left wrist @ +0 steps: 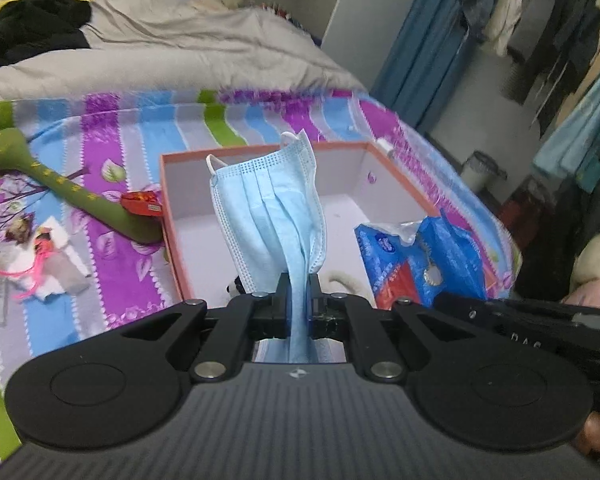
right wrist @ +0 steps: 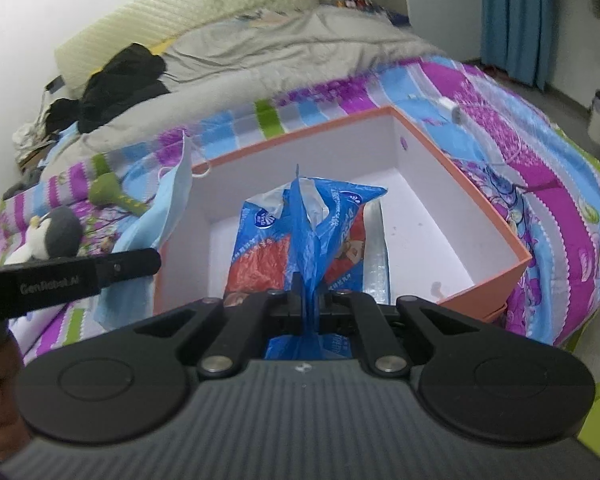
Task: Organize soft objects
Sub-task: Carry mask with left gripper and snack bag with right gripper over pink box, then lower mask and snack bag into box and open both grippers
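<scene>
My left gripper (left wrist: 299, 296) is shut on a light blue face mask (left wrist: 268, 204) that stands up over the open orange box (left wrist: 260, 151). My right gripper (right wrist: 309, 294) is shut on a blue and red plastic tissue pack (right wrist: 300, 232), held inside the orange box (right wrist: 452, 168) above its white floor. The tissue pack (left wrist: 416, 256) shows at the box's right in the left wrist view, and the mask (right wrist: 172, 200) hangs at the box's left edge in the right wrist view. A small panda toy (left wrist: 234, 289) peeks out inside the box just behind my left fingers.
The box rests on a striped purple and blue bedspread (left wrist: 112, 184). A green plush stick (left wrist: 60, 184) and a red packet (left wrist: 142, 204) lie left of it. A penguin plush (right wrist: 52, 236) sits further left. A grey duvet (right wrist: 280, 52) and black clothes (right wrist: 120, 80) lie behind.
</scene>
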Demonstrator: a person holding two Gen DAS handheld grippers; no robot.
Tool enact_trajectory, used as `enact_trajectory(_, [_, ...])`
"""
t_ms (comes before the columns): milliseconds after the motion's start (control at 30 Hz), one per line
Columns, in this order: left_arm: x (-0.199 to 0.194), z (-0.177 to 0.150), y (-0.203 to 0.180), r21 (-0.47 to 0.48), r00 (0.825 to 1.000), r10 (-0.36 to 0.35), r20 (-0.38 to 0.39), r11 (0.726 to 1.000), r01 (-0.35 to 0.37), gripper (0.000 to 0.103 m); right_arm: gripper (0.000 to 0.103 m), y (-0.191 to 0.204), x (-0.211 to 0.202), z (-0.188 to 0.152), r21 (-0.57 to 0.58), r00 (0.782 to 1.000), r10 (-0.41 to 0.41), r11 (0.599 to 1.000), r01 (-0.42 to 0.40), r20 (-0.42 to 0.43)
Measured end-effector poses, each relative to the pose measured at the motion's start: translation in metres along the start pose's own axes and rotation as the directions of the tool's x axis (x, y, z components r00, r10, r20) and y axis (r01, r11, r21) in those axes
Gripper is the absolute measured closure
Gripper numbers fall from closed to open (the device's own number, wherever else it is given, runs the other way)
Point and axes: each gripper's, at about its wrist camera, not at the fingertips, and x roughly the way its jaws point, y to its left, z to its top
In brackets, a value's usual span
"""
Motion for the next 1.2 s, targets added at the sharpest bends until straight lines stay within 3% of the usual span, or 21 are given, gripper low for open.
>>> enact_trajectory(367, [0.074, 0.024, 0.005, -0.006, 0.992, -0.007, -0.129, 1.000, 0.006, 0.095, 0.094, -0.024, 0.057, 0.022, 0.030, 0.996, -0.015, 0.999, 0.018, -0.090])
enact_trajectory(700, [0.103, 0.027, 0.006, 0.011, 0.987, -0.013, -0.161, 1.000, 0.015, 0.094, 0.090, -0.040, 0.082, 0.025, 0.078, 0.989, -0.008, 0.997, 0.020, -0.148])
enact_trajectory(733, [0.100, 0.026, 0.005, 0.018, 0.988, -0.016, -0.153, 1.000, 0.019, 0.089, 0.082, -0.040, 0.083, 0.025, 0.077, 0.988, -0.004, 0.997, 0.016, -0.155])
enact_trajectory(767, [0.099, 0.026, 0.005, 0.017, 0.988, -0.017, -0.153, 1.000, 0.020, 0.085, 0.067, -0.041, 0.082, 0.025, 0.078, 0.988, -0.003, 0.997, 0.015, -0.157])
enact_trajectory(833, [0.095, 0.025, 0.004, 0.014, 0.990, -0.018, -0.143, 1.000, 0.020, 0.057, 0.051, -0.042, 0.078, 0.026, 0.082, 0.989, -0.007, 0.996, 0.019, -0.146])
enact_trajectory(900, [0.088, 0.025, 0.003, 0.021, 0.993, -0.006, -0.119, 1.000, 0.009, 0.053, 0.050, -0.041, 0.072, 0.026, 0.066, 0.991, -0.012, 0.998, 0.021, -0.131])
enact_trajectory(1200, [0.038, 0.022, -0.004, 0.035, 0.999, 0.004, -0.032, 0.999, -0.003, 0.053, 0.050, -0.033, 0.036, 0.023, 0.067, 0.997, -0.010, 0.998, 0.015, -0.075])
